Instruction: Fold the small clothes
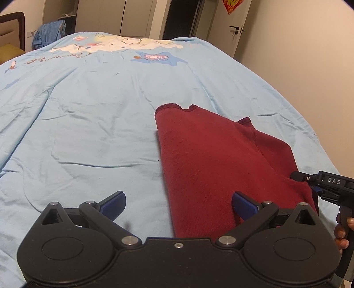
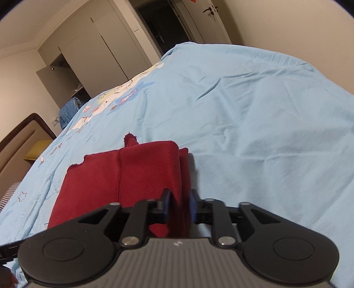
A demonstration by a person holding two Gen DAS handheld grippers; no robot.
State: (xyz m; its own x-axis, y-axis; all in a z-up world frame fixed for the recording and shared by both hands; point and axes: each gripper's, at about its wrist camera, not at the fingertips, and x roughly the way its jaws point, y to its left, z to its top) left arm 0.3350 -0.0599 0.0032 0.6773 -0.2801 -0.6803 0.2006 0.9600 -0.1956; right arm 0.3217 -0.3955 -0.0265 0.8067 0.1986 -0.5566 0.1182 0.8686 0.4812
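A dark red knit garment (image 1: 212, 159) lies partly folded on the light blue bedspread (image 1: 88, 110). My left gripper (image 1: 178, 205) is open, its blue pads wide apart above the garment's near left edge, holding nothing. My right gripper (image 2: 180, 205) is shut on the garment's near right edge (image 2: 177, 177), and the fold of cloth passes between its blue pads. The right gripper also shows at the right edge of the left wrist view (image 1: 309, 179), lifting that side of the garment slightly.
The bedspread has a cartoon print (image 1: 115, 45) at the far end. A headboard (image 2: 20, 137) and a blue bundle of cloth (image 1: 49, 33) are at the far left. Wardrobes, a dark doorway (image 1: 179, 17) and a door stand beyond the bed.
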